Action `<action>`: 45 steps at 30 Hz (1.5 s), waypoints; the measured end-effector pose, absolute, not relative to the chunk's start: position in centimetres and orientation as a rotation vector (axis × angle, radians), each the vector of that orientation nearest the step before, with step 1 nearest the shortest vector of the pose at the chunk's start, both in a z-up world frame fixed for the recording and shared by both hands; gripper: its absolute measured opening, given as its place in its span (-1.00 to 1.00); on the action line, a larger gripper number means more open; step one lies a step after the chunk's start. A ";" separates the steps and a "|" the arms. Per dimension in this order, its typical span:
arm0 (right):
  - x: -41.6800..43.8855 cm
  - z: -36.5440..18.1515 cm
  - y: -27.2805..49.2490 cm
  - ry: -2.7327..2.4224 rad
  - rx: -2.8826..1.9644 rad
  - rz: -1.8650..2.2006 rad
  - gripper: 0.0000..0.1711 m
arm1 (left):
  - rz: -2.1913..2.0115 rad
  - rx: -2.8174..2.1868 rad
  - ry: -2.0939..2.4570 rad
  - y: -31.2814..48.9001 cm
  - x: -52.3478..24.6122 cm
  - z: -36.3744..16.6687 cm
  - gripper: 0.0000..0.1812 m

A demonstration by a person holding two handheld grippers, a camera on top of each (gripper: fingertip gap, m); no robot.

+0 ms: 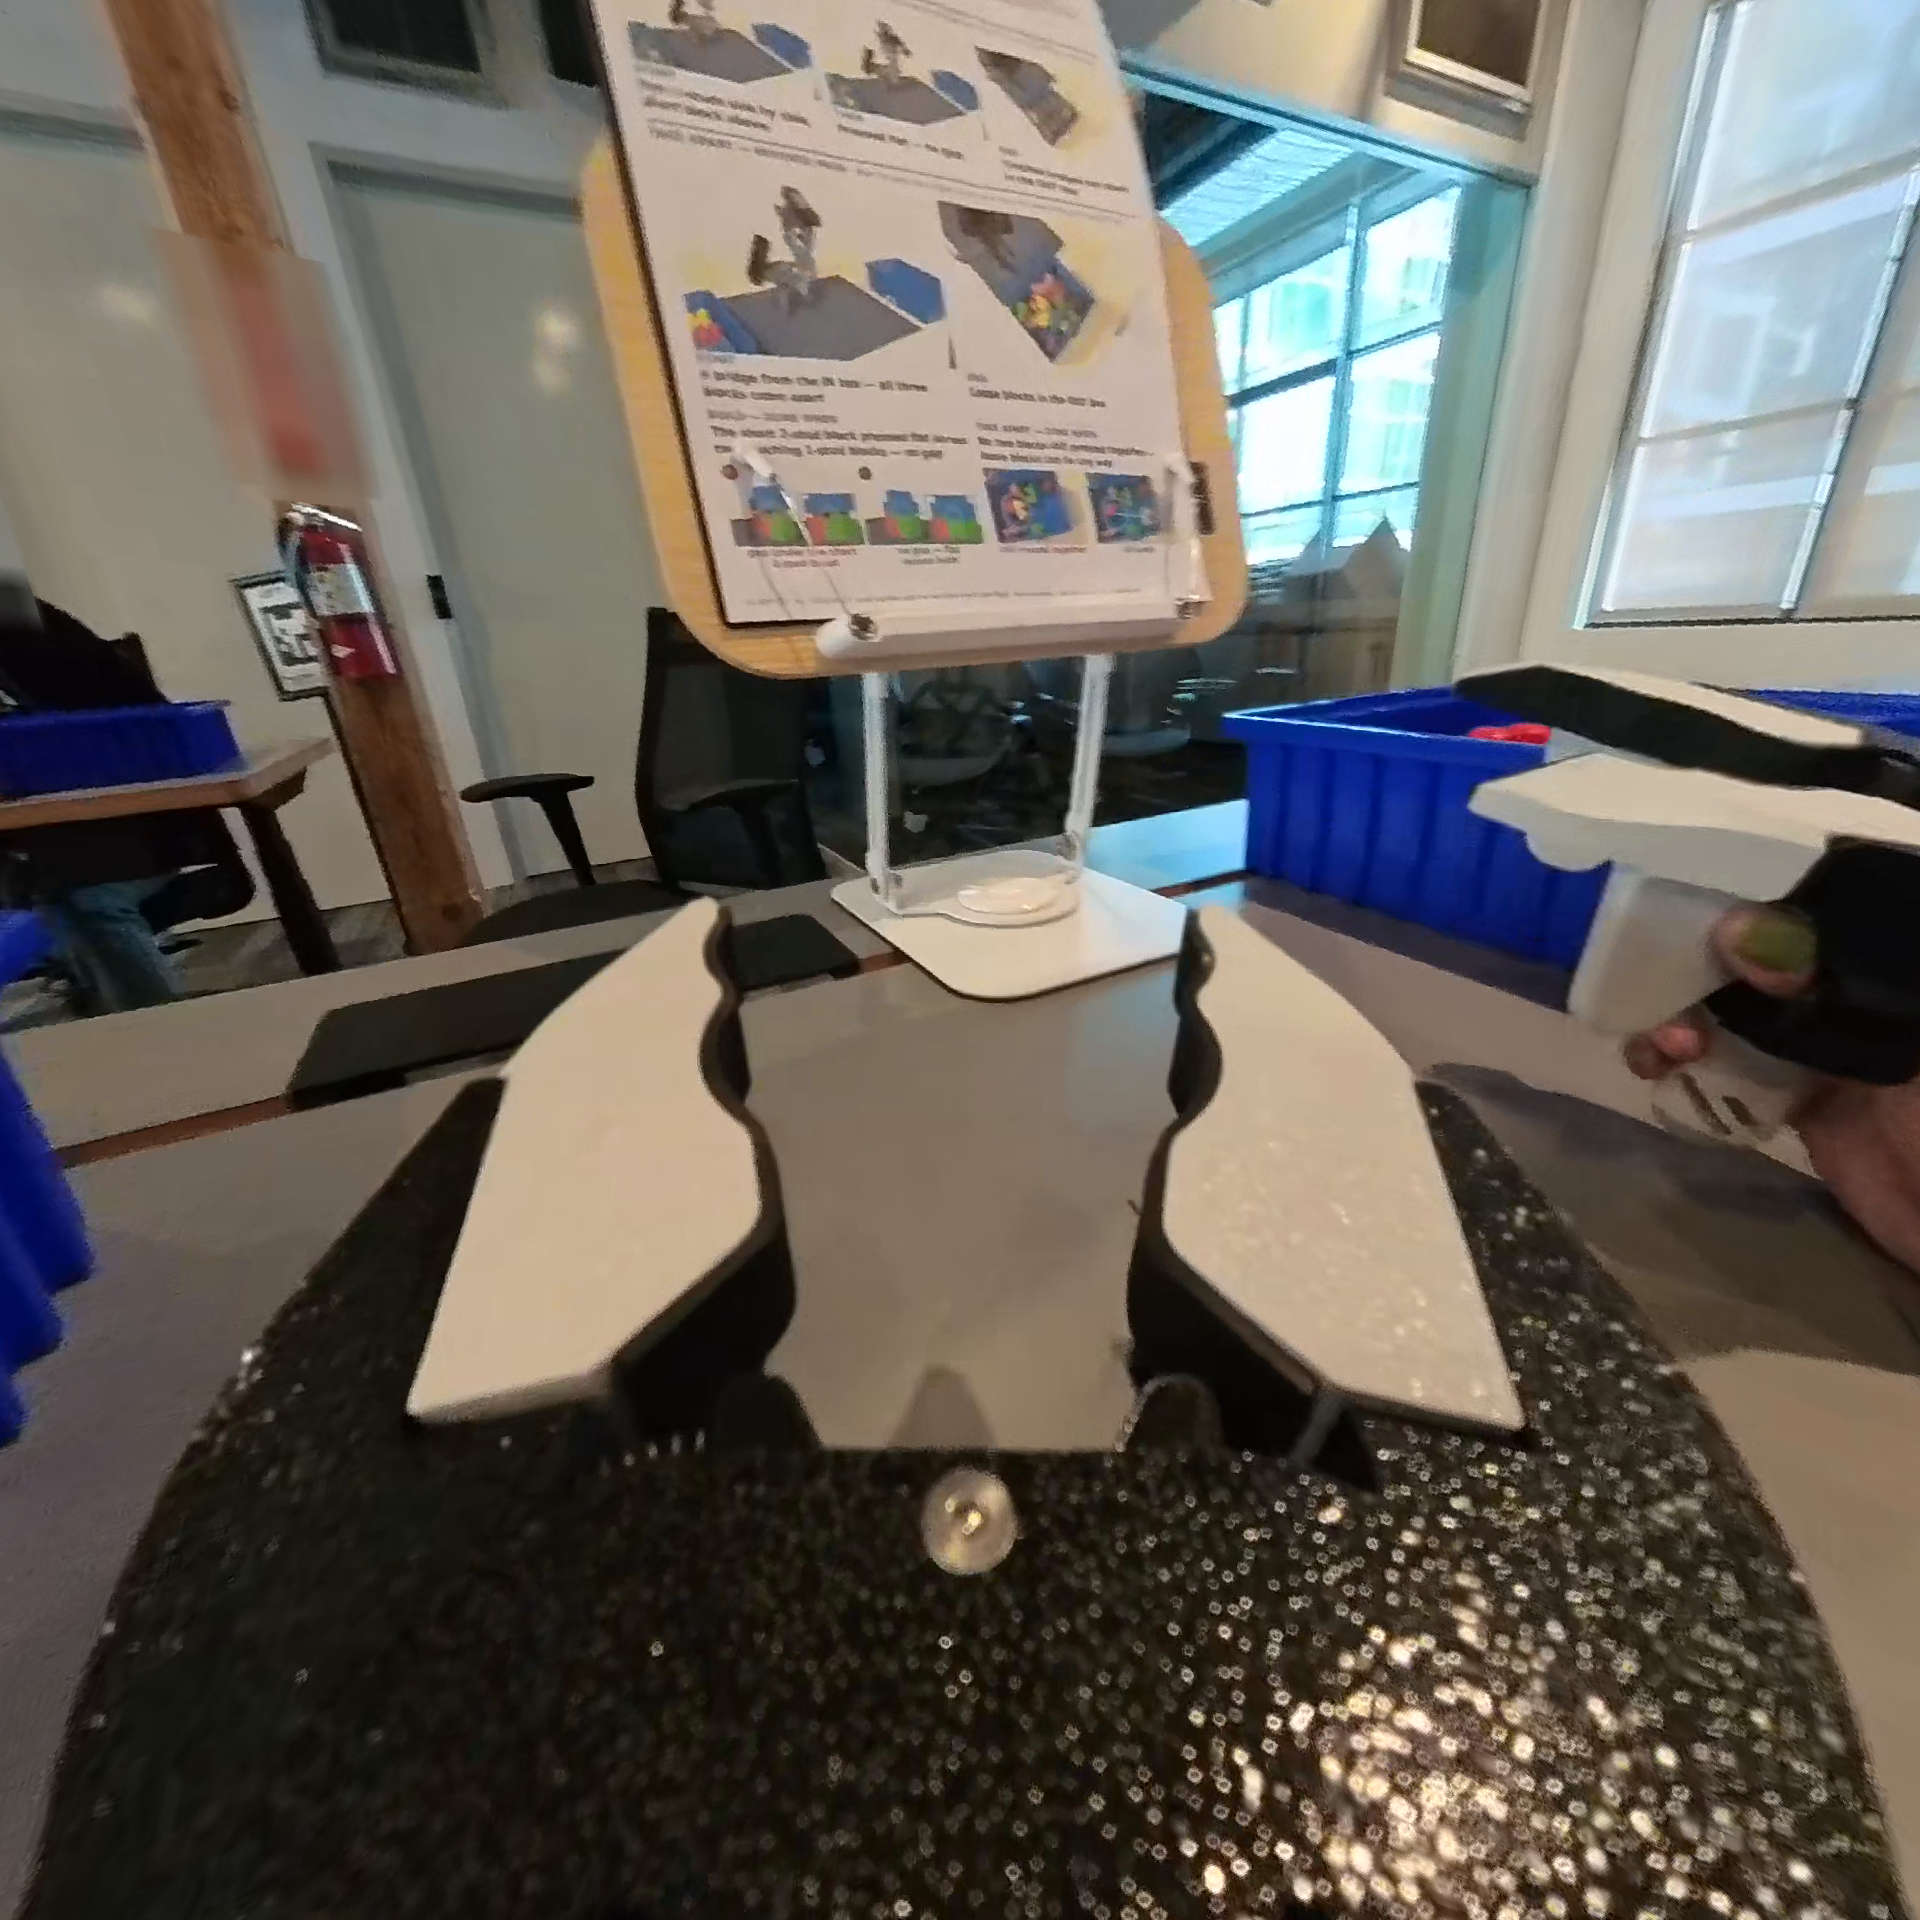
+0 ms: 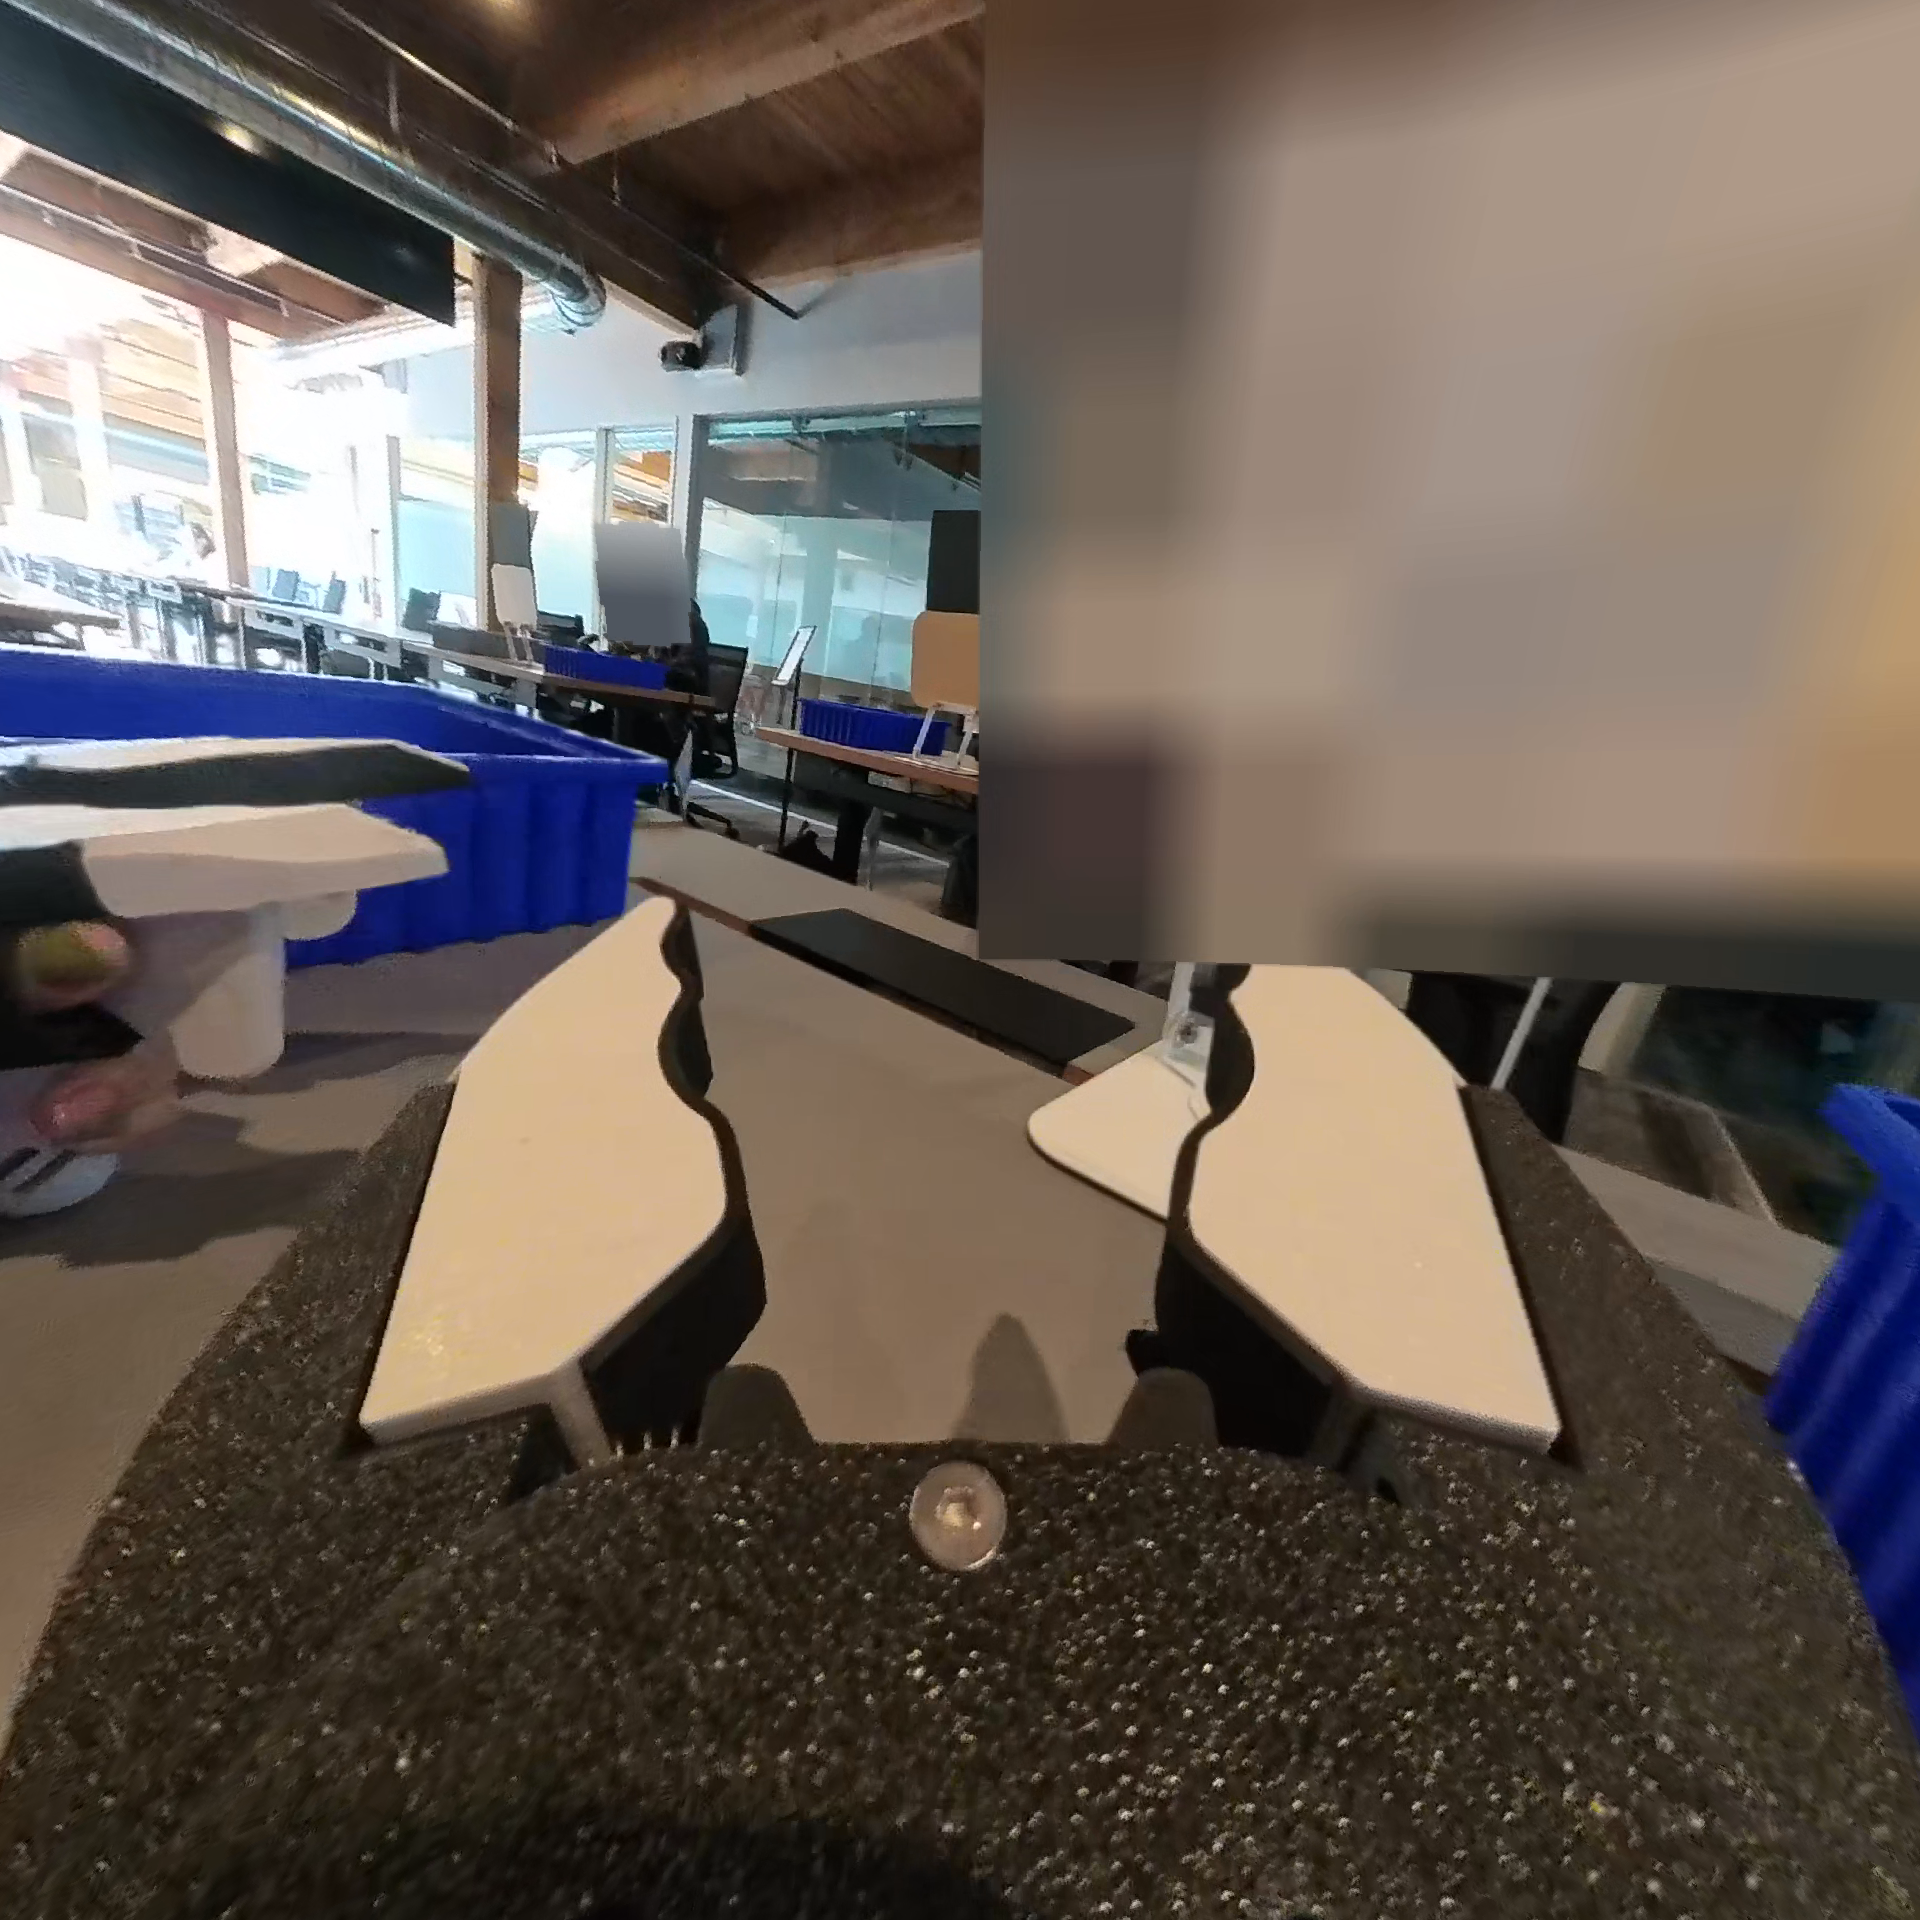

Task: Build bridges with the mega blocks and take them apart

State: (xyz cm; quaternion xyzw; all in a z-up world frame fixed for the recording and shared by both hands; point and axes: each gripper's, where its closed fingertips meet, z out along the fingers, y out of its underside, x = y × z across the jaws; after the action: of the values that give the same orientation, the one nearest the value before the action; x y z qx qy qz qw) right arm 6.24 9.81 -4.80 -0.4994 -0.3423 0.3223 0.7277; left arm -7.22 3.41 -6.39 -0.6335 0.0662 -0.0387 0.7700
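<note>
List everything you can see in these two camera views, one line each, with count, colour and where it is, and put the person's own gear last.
table: one, grey, under both grippers.
bin: one, blue, on the table at the right of the left wrist view, something red inside.
second bin: one, blue, at the left of the right wrist view.
stand: one, white base with clear legs, at the middle back of the table.
instruction sheet: one, white with pictures, on the stand's wooden board.
black pads: two, flat, on the table's far edge.
fire extinguisher: one, red, on the wooden post.
office chair: one, black, behind the table.
left gripper: white, jaws open, empty.
right gripper: white, jaws open, empty.
</note>
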 end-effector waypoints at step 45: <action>5.3 -5.6 10.7 -0.844 -1.091 0.595 -0.27 | 0.031 -1.360 0.313 5.6 -5.5 -6.6 -0.22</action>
State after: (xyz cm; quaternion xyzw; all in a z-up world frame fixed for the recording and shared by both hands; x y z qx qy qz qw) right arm 5.27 10.66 -5.57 -0.4957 -0.3832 0.2705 0.7309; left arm -5.46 5.63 -6.61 -0.6262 0.1439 0.0141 0.7662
